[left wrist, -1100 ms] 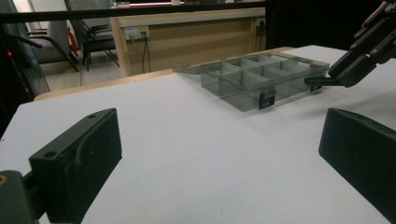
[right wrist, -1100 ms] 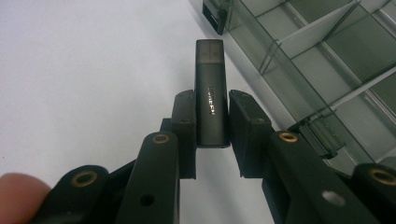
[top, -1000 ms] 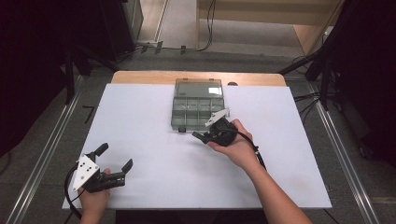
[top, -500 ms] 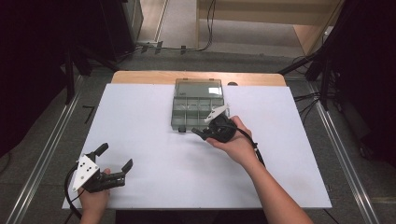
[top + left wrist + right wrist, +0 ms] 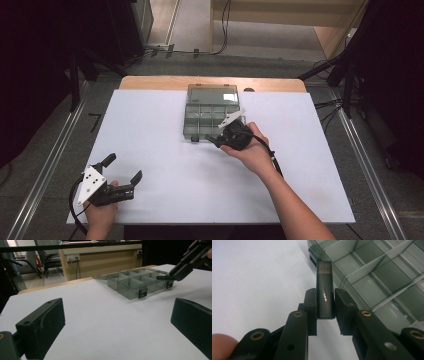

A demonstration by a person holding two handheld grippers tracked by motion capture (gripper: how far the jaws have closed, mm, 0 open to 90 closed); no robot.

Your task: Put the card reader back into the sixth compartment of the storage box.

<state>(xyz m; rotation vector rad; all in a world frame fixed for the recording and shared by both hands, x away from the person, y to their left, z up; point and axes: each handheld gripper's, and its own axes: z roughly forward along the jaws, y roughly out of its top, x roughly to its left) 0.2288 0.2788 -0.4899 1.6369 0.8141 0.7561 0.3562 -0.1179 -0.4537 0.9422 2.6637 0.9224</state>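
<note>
Your right gripper [image 5: 325,305] is clamped on the USB stick [image 5: 325,293] right at the organizer box [image 5: 212,112] front wall, left gripper [image 5: 121,170] idles wide open near you; drop now and the stick hits a divider or lands outside.

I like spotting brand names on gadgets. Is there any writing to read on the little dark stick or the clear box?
"UGREEN", probably; pale blurred letters along the dark grey USB stick clamped in the right gripper.
Clear plastic compartment box: no writing that I can see.
</note>
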